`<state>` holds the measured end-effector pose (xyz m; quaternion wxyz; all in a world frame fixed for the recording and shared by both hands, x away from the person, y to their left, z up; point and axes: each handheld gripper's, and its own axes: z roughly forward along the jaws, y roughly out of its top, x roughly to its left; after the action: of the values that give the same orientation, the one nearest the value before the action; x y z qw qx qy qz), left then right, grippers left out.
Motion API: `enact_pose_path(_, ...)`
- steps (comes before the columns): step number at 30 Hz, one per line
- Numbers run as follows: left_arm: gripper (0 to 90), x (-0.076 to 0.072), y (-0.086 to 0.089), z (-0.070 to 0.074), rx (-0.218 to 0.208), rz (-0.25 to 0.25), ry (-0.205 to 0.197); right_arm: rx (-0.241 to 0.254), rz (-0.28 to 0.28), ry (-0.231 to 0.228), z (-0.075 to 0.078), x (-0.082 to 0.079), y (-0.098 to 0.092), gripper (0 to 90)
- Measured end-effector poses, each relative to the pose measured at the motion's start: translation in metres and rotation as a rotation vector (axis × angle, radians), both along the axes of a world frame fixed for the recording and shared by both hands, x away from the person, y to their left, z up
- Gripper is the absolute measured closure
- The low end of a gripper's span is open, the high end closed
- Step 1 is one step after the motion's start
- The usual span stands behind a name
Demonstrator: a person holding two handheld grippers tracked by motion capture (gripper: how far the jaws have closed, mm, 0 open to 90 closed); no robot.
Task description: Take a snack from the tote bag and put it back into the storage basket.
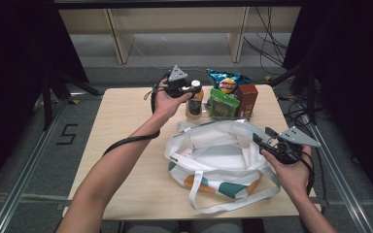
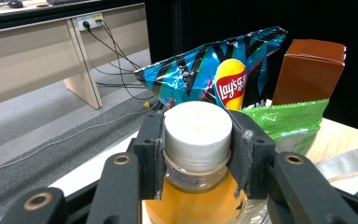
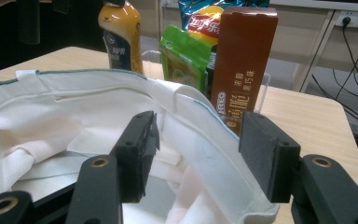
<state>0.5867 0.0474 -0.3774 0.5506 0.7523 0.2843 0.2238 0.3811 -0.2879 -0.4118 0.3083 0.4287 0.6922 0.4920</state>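
A bottle of orange drink with a white cap stands at the table's far side. My left gripper is shut on that cap, its pads pressing both sides. A white tote bag with green and orange print lies open in the middle of the table. At the bag's right rim sits my right gripper. Its jaws are open astride the rim, and the pads stand apart from the cloth.
Beside the bottle stand a blue Lay's chip bag, a green packet and a brown box, in a low clear tray. The wooden table drops to grey floor with cables beyond.
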Motion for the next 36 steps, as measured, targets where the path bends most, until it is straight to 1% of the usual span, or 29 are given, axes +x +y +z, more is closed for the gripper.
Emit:
enact_pose_path(7, 58.7, 0.001, 0.000, -0.003, -0.001, 0.002, 0.005, -0.009, -0.007, -0.011, 0.000, 0.001, 0.000, 46.4)
enact_pose_path(12, 58.7, 0.001, 0.000, -0.005, 0.004, 0.004, 0.009, -0.005, -0.002, -0.005, 0.000, 0.000, 0.000, 46.4)
enact_pose_path(16, 58.6, 0.001, 0.000, -0.007, 0.000, 0.007, 0.014, 0.001, 0.000, 0.000, 0.000, 0.000, 0.000, 46.3)
enact_pose_path(18, 58.7, 0.001, 0.000, -0.008, 0.007, 0.003, 0.012, -0.003, -0.002, -0.004, 0.000, 0.000, 0.000, 46.4)
enact_pose_path(24, 58.6, 0.001, 0.000, -0.009, 0.006, 0.005, 0.016, 0.002, 0.002, 0.000, 0.000, 0.001, 0.000, 46.4)
enact_pose_path(25, 58.6, 0.001, 0.000, -0.009, 0.006, 0.005, 0.016, 0.008, 0.000, 0.007, 0.000, 0.000, 0.000, 46.4)
enact_pose_path(26, 58.6, 0.001, 0.000, -0.009, 0.006, 0.005, 0.016, 0.003, -0.007, 0.004, 0.000, 0.000, 0.000, 46.4)
enact_pose_path(30, 58.7, 0.001, 0.000, -0.010, 0.011, 0.004, 0.017, 0.000, 0.002, -0.001, 0.000, 0.001, 0.000, 46.4)
enact_pose_path(31, 58.7, 0.001, 0.000, -0.011, 0.009, 0.005, 0.018, 0.011, 0.005, 0.000, 0.000, 0.001, 0.000, 46.3)
enact_pose_path(32, 58.7, 0.001, 0.000, -0.011, 0.009, 0.005, 0.018, 0.010, 0.006, 0.001, 0.000, 0.001, 0.000, 46.4)
enact_pose_path(34, 58.6, 0.000, 0.000, -0.012, 0.010, 0.005, 0.020, 0.017, -0.005, 0.007, 0.000, 0.000, 0.000, 46.3)
enact_pose_path(35, 58.7, 0.000, -0.001, -0.012, 0.011, 0.004, 0.019, 0.010, -0.012, 0.003, 0.000, 0.000, 0.000, 46.3)
enact_pose_path(36, 58.7, 0.000, -0.001, -0.013, 0.015, 0.002, 0.020, 0.021, -0.022, 0.006, 0.000, -0.001, 0.001, 46.3)
